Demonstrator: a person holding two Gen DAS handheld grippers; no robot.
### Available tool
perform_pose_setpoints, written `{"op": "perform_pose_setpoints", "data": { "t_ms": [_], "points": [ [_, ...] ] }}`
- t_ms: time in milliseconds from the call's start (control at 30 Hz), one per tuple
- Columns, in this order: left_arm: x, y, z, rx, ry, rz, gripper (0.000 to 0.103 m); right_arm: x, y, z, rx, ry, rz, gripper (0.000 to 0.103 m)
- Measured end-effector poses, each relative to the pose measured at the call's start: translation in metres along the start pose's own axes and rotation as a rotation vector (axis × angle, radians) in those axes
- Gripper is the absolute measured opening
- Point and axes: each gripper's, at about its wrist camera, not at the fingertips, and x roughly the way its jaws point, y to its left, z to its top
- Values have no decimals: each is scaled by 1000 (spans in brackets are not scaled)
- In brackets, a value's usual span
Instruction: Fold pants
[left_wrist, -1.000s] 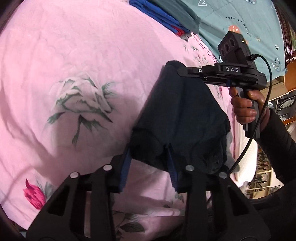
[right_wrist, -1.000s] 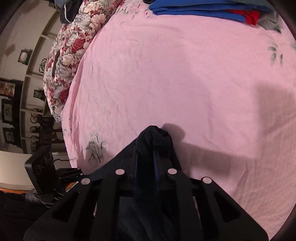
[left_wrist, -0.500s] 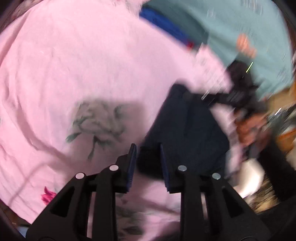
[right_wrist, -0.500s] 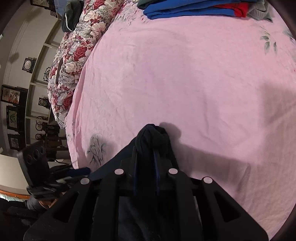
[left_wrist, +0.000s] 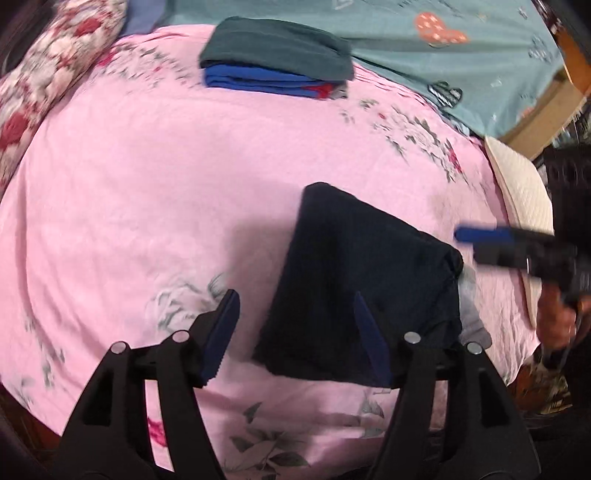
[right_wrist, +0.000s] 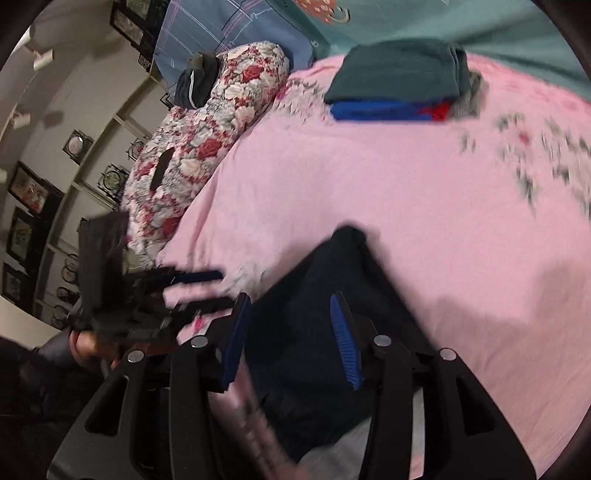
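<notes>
The dark folded pants (left_wrist: 362, 284) are lying on the pink bedsheet (left_wrist: 147, 192). Both jaws have just been opening: the left hand-held gripper (left_wrist: 295, 332) and right hand-held gripper (right_wrist: 291, 339) are standing wide, gripping nothing. Risk, I judge: a blue pad snagging cloth while pulling away, dragging the top layer and undoing the fold.

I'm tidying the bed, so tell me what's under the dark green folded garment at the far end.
Under the dark green garment lies a folded blue piece, with a bit of red and grey at the stack's right end. Anything deeper is covered; the stack rests on the pink bedspread.
</notes>
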Motion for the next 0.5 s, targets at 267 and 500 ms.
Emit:
{"op": "perform_pose_setpoints", "data": {
  "t_ms": [267,500],
  "points": [
    [57,-21,8,120,184,-3,78,6,-9,-68,138,-66,-208,61],
    [41,-56,31,171,116,-90,86,-37,-31,-88,236,-236,-393,78]
  ]
}}
